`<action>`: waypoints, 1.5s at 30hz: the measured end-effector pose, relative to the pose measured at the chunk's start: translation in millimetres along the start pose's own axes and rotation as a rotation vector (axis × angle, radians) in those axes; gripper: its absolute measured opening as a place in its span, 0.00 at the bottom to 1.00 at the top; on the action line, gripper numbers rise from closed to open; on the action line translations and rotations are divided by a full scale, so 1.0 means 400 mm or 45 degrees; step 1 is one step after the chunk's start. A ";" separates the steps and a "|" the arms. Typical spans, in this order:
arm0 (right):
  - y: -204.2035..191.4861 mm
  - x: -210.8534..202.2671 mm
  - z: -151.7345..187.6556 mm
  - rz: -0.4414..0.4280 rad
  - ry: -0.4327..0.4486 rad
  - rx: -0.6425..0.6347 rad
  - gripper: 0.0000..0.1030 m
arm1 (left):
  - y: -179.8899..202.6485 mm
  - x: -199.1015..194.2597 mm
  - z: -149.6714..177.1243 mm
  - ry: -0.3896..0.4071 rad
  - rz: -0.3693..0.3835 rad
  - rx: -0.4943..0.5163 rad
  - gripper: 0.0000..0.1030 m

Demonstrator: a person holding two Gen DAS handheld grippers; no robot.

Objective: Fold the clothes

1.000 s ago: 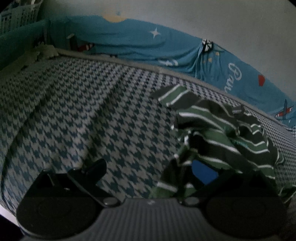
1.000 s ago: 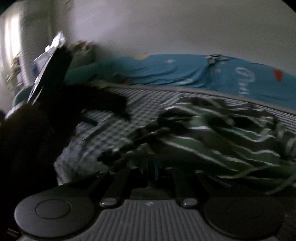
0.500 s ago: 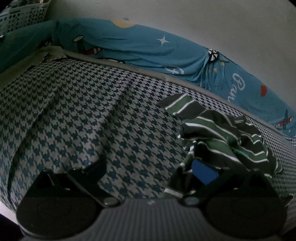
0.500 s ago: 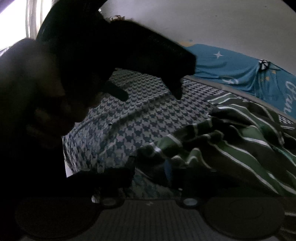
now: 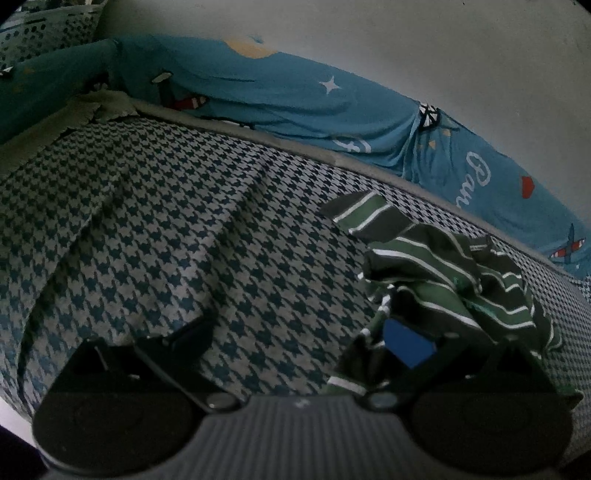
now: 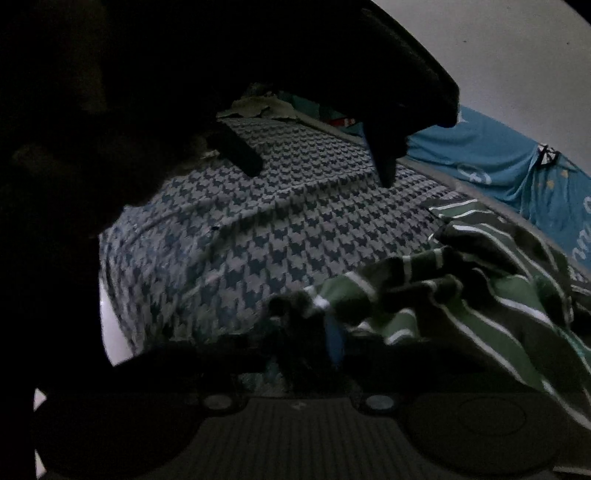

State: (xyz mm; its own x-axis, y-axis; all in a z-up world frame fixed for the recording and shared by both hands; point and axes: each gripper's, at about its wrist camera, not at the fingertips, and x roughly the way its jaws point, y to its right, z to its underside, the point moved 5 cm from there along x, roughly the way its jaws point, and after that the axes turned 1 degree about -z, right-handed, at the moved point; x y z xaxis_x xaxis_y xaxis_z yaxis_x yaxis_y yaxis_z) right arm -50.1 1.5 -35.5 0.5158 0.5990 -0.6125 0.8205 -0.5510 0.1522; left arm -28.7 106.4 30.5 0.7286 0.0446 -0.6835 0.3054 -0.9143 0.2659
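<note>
A green, black and white striped garment [image 5: 443, 273] lies crumpled on the houndstooth bed cover [image 5: 184, 221], right of centre in the left wrist view. My left gripper [image 5: 295, 332] is open; its right finger with the blue pad [image 5: 406, 347] sits under the garment's near edge, its left finger [image 5: 184, 339] over bare cover. In the right wrist view the garment [image 6: 461, 295] fills the right side. My right gripper [image 6: 314, 332] is dark; cloth bunches at its blue pad [image 6: 334, 339], and it looks shut on the garment's edge. The left gripper [image 6: 314, 158] hangs open above the bed.
A blue printed sheet [image 5: 332, 110] lies along the grey wall behind the bed. A pale rag [image 5: 92, 107] sits at the far left corner. The bed's near-left edge [image 6: 110, 325] drops to a bright floor. A perforated basket [image 5: 44, 26] stands top left.
The right gripper has pulled the garment's edge nearer and closed in on it. The left gripper has dropped a little lower over the bed, still open.
</note>
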 end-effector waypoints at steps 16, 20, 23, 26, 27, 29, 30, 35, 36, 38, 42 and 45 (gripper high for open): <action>-0.020 -0.073 -0.090 -0.454 0.057 0.346 0.12 | -0.067 -0.060 -0.058 0.167 -0.115 -0.035 1.00; 0.021 -0.120 -0.076 -0.437 0.069 0.404 0.13 | -0.042 -0.054 -0.046 0.161 -0.097 -0.004 1.00; 0.065 -0.168 -0.049 -0.345 0.088 0.473 0.14 | -0.020 -0.042 -0.033 0.136 -0.080 0.011 1.00; 0.124 -0.210 -0.017 -0.204 0.098 0.545 0.15 | 0.011 -0.029 -0.013 0.107 -0.059 0.056 1.00; 0.147 -0.223 -0.004 -0.150 0.097 0.572 0.16 | 0.023 -0.024 -0.006 0.098 -0.050 0.073 1.00; 0.190 -0.253 0.022 -0.044 0.092 0.621 0.20 | 0.046 -0.015 0.009 0.077 -0.028 0.103 1.00; 0.210 -0.267 0.035 0.009 0.090 0.643 0.21 | 0.057 -0.011 0.017 0.068 -0.017 0.115 1.00; 0.289 -0.328 0.077 0.245 0.095 0.697 0.23 | 0.106 0.014 0.055 0.009 0.044 0.158 1.00; 0.301 -0.340 0.085 0.294 0.095 0.701 0.23 | 0.113 0.020 0.060 -0.006 0.058 0.153 1.00; 0.323 -0.368 0.101 0.396 0.099 0.710 0.28 | 0.119 0.031 0.069 -0.035 0.076 0.140 1.00; 0.351 -0.412 0.130 0.591 0.094 0.680 0.37 | 0.132 0.044 0.084 -0.069 0.082 0.143 1.00; 0.368 -0.411 0.148 0.677 0.061 0.661 0.39 | 0.141 0.050 0.092 -0.080 0.080 0.159 1.00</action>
State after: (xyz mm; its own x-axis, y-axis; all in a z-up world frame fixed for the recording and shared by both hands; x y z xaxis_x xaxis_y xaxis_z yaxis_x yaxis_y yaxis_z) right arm -28.6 -212.3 41.6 0.8307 0.1932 -0.5222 0.2417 -0.9700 0.0255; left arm -19.5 41.0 6.6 0.7028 -0.0364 -0.7105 0.1789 -0.9576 0.2260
